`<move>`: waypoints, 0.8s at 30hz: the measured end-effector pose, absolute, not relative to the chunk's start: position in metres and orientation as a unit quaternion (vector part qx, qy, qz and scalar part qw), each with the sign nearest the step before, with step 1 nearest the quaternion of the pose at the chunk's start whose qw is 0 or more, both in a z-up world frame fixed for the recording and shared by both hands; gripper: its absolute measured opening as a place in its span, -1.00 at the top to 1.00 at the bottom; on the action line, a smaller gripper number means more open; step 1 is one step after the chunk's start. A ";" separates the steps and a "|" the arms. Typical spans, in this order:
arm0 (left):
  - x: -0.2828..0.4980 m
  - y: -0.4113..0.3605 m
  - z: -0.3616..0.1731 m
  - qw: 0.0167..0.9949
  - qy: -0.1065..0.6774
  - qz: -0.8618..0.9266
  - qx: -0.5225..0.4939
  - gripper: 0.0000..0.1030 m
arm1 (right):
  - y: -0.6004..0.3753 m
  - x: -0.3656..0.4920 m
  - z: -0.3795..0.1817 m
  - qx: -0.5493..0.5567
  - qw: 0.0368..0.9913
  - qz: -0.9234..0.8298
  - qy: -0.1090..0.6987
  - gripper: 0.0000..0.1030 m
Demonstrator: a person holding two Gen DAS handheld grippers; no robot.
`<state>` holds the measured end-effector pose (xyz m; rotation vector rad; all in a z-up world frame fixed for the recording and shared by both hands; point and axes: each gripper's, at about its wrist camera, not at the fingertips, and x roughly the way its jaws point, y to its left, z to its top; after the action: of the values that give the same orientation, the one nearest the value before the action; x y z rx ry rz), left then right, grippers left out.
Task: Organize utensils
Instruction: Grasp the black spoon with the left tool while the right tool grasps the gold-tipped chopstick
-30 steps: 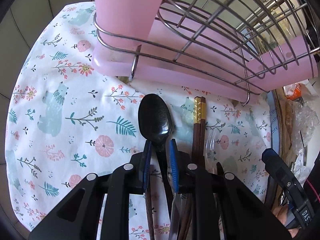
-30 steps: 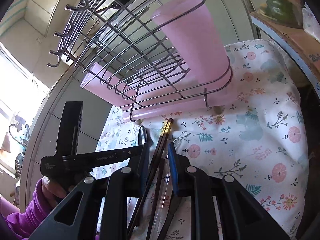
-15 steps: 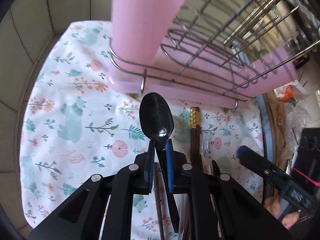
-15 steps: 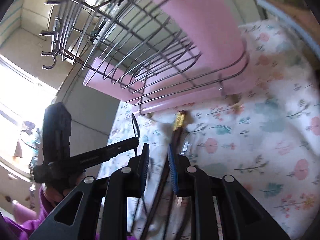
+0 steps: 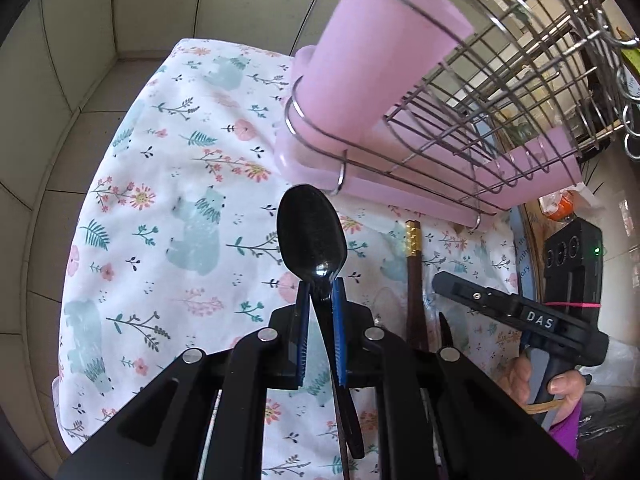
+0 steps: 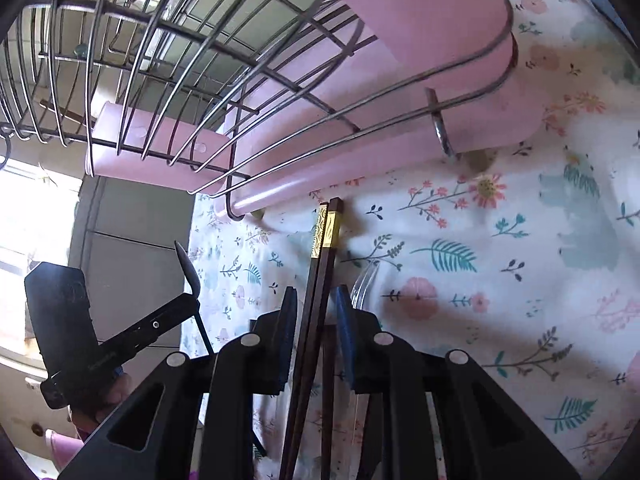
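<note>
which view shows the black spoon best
The left wrist view: the black spoon faces the camera, bowl fully visible, neck clamped in the left gripper. The right wrist view shows it only edge-on, a thin sliver at far left.

Chopsticks (image 6: 325, 236) on cloth (image 6: 500, 264), before rack (image 6: 240, 92), spoon (image 5: 312, 234) left

A white cloth (image 5: 168, 184) printed with pink flowers, teal ferns and pale blue bears covers the table — creased near its far edge. Beyond it stands a wall of large grey tiles (image 5: 72, 60). At the right table edge, a blue rim band (image 5: 520, 264) shows — just past it lies an orange-and-white packet (image 5: 560, 206).
</note>
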<state>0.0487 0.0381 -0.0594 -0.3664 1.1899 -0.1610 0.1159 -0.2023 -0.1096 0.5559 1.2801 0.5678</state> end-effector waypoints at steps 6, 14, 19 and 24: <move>0.049 0.048 -0.064 0.809 0.558 -0.069 -0.172 0.80 | -0.189 0.121 -0.119 0.251 0.719 0.263 0.592 0.58; 0.051 0.061 -0.071 0.803 0.563 -0.066 -0.185 0.80 | -0.198 0.123 -0.136 0.311 0.696 0.280 0.583 0.61; 0.055 0.061 -0.077 0.797 0.569 -0.067 -0.193 0.80 | -0.210 0.119 -0.136 0.313 0.700 0.282 0.577 0.95; 0.057 0.061 -0.082 0.793 0.575 -0.065 -0.194 0.79 | -0.214 0.120 -0.135 0.309 0.706 0.285 0.570 0.86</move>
<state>0.0572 0.0611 -0.0822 -0.4163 1.2359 -0.1388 0.1200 -0.2138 -0.1345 0.6878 1.2659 0.6334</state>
